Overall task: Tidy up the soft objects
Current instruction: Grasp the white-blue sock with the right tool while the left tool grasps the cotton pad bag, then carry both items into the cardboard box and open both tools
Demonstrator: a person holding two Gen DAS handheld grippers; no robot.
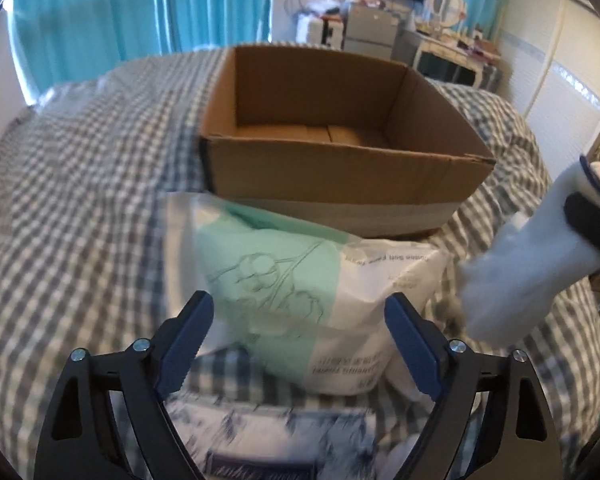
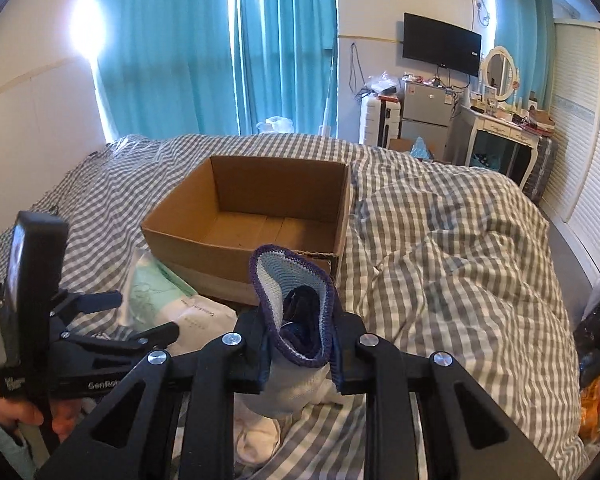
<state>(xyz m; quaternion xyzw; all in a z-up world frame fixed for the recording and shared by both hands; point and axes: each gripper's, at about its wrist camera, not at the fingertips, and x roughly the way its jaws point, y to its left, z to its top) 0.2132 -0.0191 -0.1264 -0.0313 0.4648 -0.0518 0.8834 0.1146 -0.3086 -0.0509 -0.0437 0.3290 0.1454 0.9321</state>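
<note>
An open, empty cardboard box [image 1: 340, 148] sits on the checked bed; it also shows in the right wrist view [image 2: 252, 224]. A soft pack of tissues in green and white plastic [image 1: 300, 304] lies just in front of it, also seen in the right wrist view [image 2: 168, 300]. My left gripper [image 1: 300, 340] is open, its fingers spread either side of the pack's near end. My right gripper [image 2: 300, 340] is shut on a white sock with a dark blue cuff [image 2: 296, 320], held above the bed; the sock also shows at the right of the left wrist view [image 1: 528, 272].
The grey checked duvet [image 2: 440, 264] covers the bed. A blue-and-white patterned item [image 1: 268, 436] lies blurred under my left gripper. More white fabric [image 2: 260, 436] lies under the right gripper. Teal curtains, a small fridge and a dressing table stand beyond the bed.
</note>
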